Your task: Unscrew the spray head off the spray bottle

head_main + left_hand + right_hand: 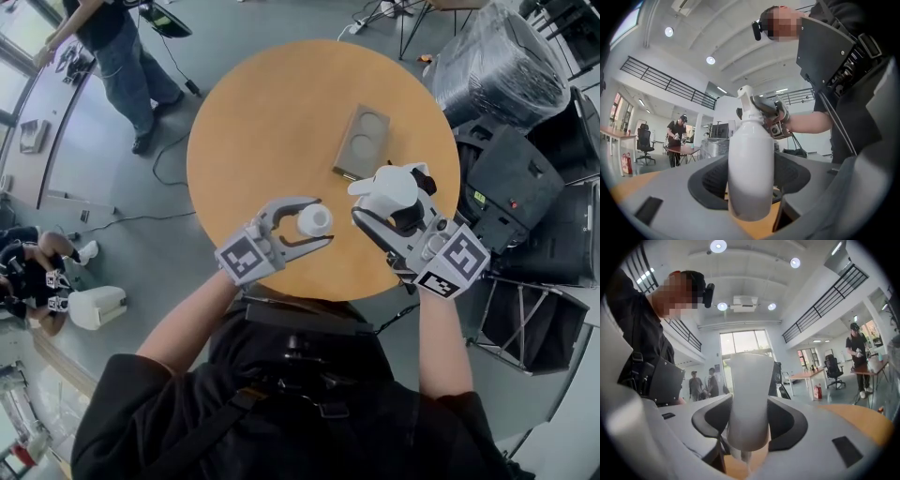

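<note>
My left gripper [317, 225] is shut on the white spray bottle [314, 220], held upright over the round wooden table [253, 122]. In the left gripper view the bottle [750, 164] fills the gap between the dark pads [710, 180], and its bare neck [745, 93] has no head on it. To its right, my right gripper [389, 199] is shut on the white spray head [389, 186], which is apart from the bottle. The right gripper view shows the spray head [747, 399] clamped between the jaws, with a thin blurred tube [746, 461] hanging below it.
A grey rectangular holder [361, 141] with round hollows lies on the table beyond the grippers. Black cases and wrapped equipment [525, 141] crowd the floor at the right. A person [117, 47] stands at the upper left, and cables [169, 159] run across the floor.
</note>
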